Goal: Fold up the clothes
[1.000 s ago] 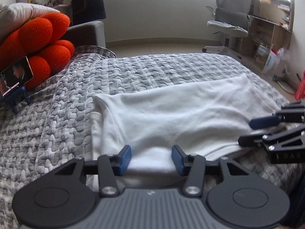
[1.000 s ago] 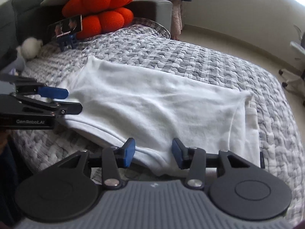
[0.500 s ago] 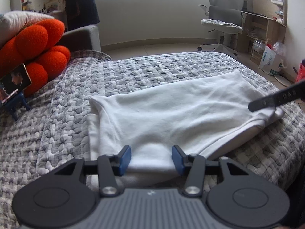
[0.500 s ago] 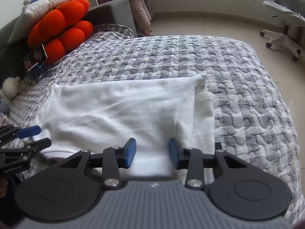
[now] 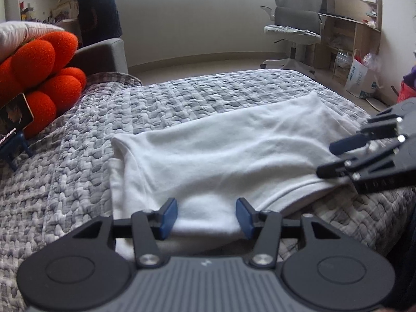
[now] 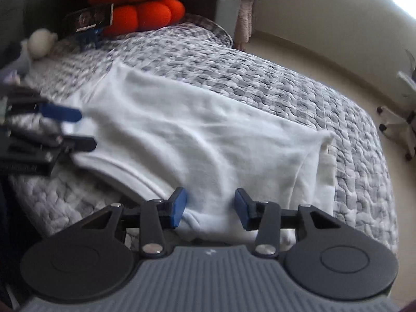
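Note:
A white garment [image 5: 221,156] lies folded into a long band across the grey quilted bed [image 5: 182,96]. My left gripper [image 5: 206,217] is open at the garment's near left edge, and the cloth runs between its blue pads. In the right wrist view the same garment [image 6: 208,140] stretches from left to right, and my right gripper [image 6: 209,208] stands open over its near hem at the right end. Each gripper shows in the other's view: the right gripper [image 5: 330,160] at the garment's right end, the left gripper [image 6: 85,128] at its left, blurred.
An orange bobbly cushion [image 5: 44,78] and a phone on a blue stand [image 5: 13,122] sit at the bed's head, with a white plush toy [image 6: 41,41] nearby. Beyond the bed are a sofa arm [image 5: 101,54], an office chair [image 5: 293,26], a desk [image 5: 348,33] and a person in dark clothes [image 5: 96,7].
The right gripper swung away to the garment's far right end half a second ago and has come back to the near hem. The left gripper has hardly moved. Both stayed open.

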Tool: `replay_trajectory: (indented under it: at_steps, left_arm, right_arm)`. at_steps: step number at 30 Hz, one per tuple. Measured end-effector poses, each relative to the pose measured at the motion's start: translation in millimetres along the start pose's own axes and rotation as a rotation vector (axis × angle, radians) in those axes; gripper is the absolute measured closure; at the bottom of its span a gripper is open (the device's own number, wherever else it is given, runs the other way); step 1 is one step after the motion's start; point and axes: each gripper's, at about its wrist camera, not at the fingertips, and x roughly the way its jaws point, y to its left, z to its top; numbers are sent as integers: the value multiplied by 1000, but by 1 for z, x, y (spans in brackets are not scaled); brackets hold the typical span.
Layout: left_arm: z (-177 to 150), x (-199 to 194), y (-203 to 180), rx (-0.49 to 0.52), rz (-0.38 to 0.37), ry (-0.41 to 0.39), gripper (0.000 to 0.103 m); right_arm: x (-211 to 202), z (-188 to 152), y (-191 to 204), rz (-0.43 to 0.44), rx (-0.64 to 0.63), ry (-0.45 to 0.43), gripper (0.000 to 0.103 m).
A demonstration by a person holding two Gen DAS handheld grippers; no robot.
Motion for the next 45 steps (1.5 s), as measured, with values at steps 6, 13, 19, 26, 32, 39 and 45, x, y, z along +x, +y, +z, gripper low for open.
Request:
replay_trajectory:
  at_steps: [6,13,19,26,32,39,45]
  left_arm:
    - [3,-1,5,-13,-17,0,51]
    - [30,-2,5,-60,-34,-28,51]
    - [71,20,-9,-33,-8,-32,51]
    - [85,68,-1,-145,33,17,63]
    - [71,74,14,-215,15,-15,69]
    - [64,73,45,-360,0,-22,81]
    - [62,72,48,-377,-11,-21,82]
  right_arm:
    - [-1,3,-4,0,20,-9,57]
    - [-13,32,-34,-26,163,-159,57]
    - [1,83,-57,29,274,-180,85]
    - [22,97,-74,26,410,-204,99]
    - [37,80,-62,5,370,-139,98]
    - [54,83,-36,-7,266,-99,97]
    - [63,86,-23,-4,227,-77,97]
